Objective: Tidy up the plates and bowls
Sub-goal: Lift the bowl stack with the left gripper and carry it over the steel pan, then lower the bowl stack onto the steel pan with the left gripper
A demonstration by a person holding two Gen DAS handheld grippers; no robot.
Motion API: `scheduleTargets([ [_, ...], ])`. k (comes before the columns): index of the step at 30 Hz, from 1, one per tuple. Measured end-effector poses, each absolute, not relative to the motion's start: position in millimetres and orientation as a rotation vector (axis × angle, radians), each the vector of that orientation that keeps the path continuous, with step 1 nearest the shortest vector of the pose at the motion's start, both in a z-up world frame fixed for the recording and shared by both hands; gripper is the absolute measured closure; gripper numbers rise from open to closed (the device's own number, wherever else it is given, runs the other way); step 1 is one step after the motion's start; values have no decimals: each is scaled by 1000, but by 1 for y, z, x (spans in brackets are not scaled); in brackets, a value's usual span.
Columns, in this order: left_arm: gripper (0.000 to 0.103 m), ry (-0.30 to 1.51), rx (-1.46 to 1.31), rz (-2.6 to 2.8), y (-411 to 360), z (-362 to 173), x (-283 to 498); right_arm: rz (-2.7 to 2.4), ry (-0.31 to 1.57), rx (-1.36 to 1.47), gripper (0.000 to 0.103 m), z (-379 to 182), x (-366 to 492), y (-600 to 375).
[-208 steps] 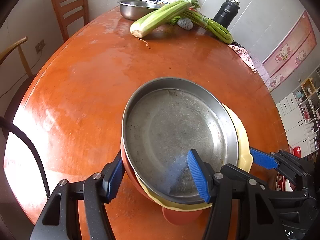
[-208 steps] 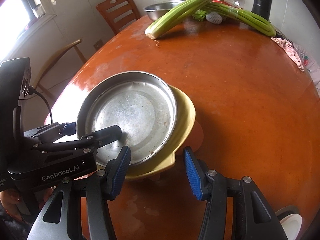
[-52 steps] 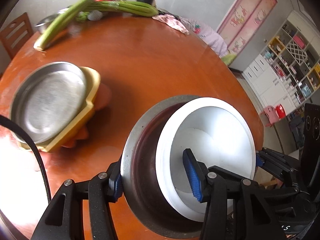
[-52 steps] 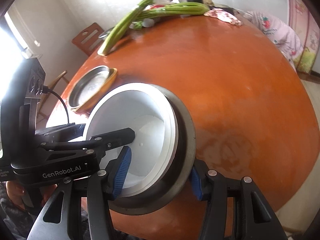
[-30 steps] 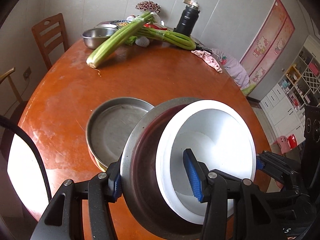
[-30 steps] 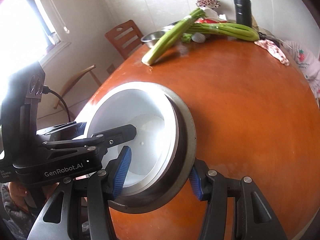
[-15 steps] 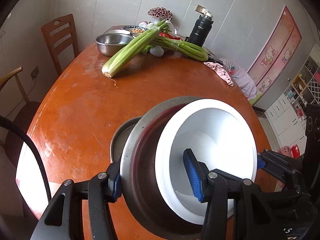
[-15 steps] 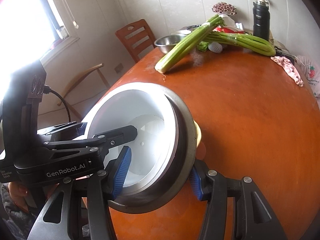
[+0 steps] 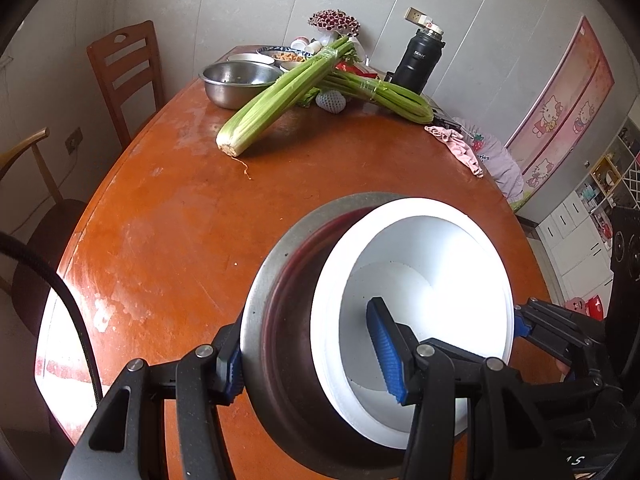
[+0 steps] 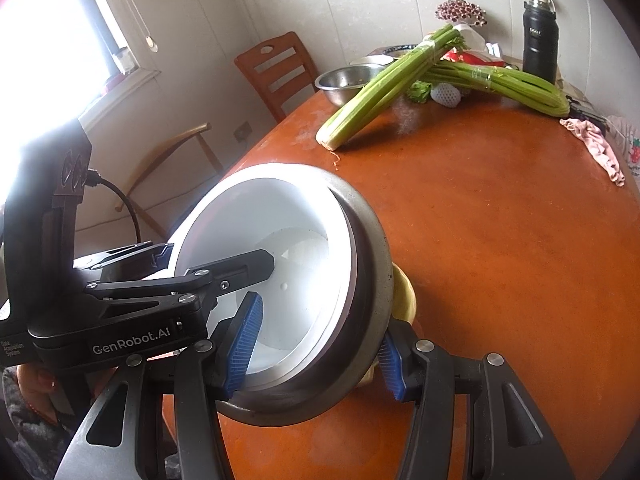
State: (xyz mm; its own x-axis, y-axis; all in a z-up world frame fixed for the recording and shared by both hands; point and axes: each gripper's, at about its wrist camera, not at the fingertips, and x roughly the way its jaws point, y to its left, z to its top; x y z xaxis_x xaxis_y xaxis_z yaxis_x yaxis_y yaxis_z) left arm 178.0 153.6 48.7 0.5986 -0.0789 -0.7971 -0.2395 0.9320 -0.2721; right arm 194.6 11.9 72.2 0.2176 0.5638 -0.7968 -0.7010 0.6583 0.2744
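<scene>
Both tongs, left (image 9: pixel 312 354) and right (image 10: pixel 316 344), are clamping the steel bowl (image 9: pixel 280 320) holding the white bowl (image 9: pixel 424 280), over open worktop (image 9: pixel 180 220).

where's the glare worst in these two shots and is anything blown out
Right wrist view: the window at upper left is blown out to pure white, washing over the left claw's camera housing. Left wrist view: the white bowl overexposes along its upper rim, and a bright patch burns out the table edge at lower left. Both views bend straight lines, fisheye-style.
</scene>
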Motion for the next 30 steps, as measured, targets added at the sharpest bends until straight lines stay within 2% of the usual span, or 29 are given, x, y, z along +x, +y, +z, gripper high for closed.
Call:
scheduleTargets([
  [30,50,962,-358,138,154,24,188,853,1070,-178,47,47,205,18],
])
